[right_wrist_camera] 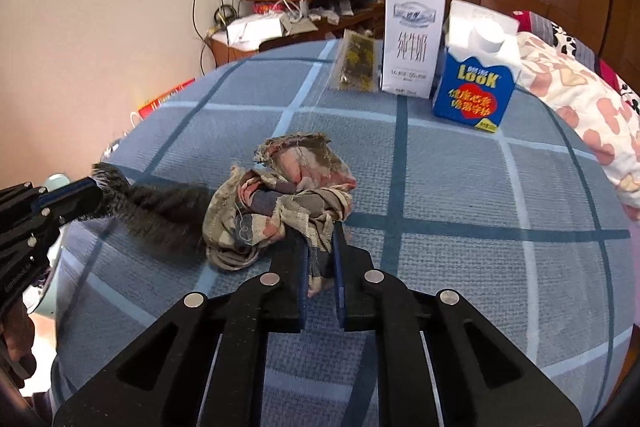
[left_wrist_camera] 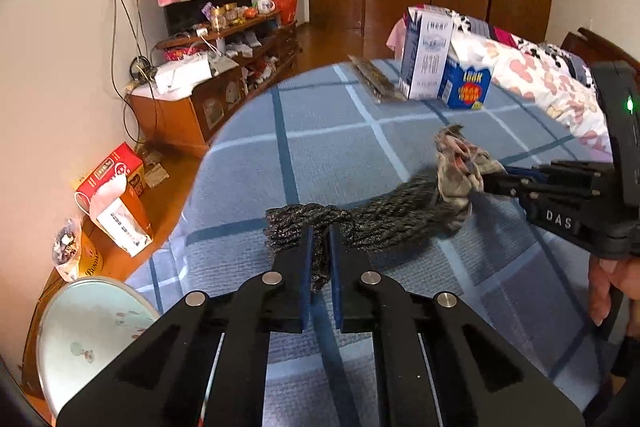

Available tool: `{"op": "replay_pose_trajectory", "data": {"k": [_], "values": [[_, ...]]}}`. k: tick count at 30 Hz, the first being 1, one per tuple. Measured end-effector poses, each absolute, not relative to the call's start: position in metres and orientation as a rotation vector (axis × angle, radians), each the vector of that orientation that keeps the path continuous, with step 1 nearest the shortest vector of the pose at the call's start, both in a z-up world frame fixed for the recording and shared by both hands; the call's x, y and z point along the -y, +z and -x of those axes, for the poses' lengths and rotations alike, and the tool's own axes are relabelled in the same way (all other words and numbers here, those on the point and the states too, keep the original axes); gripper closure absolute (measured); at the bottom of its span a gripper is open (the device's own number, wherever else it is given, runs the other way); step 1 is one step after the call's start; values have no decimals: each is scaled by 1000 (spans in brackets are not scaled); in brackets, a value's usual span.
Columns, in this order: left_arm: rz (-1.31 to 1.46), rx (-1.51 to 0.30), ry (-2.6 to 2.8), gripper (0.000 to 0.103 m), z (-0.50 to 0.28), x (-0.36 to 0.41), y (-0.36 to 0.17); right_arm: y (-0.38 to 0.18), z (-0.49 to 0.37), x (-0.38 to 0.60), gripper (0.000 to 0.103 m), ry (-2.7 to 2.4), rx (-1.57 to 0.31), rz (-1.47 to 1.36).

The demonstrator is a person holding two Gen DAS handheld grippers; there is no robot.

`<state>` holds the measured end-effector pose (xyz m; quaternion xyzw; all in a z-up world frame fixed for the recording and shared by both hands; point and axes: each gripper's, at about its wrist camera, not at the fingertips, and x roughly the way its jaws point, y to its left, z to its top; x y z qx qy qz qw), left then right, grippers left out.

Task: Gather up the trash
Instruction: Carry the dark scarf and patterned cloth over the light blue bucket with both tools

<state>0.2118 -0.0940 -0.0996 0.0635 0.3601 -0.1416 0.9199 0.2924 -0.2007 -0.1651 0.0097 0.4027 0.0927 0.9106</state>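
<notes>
The blue checked blanket [right_wrist_camera: 460, 187] is lying bare between the rag bundle [right_wrist_camera: 280, 195] and the cartons, so a gripper could pass there. At the far edge, the tall white milk carton [right_wrist_camera: 414, 35], the blue Look carton [right_wrist_camera: 476, 83] and a snack packet [right_wrist_camera: 356, 63] are standing close together, blocking the way.

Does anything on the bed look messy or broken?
Yes. The patterned rag lies crumpled in a heap on the blue checked blanket, with frayed, torn edges. The right gripper pinches it, while the left gripper pinches a dark fuzzy cloth beside it. The two cartons behind stand upright.
</notes>
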Motion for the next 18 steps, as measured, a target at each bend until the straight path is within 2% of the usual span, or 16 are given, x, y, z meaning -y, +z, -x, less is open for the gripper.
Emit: {"op": "replay_pose_trajectory", "data": {"k": [9, 18], "values": [[-105, -656, -255, 96, -180, 66, -65, -144, -256, 202, 92, 231, -750, -82], [-90, -659, -171, 96, -154, 21, -62, -128, -238, 175, 92, 287, -706, -79]]}}
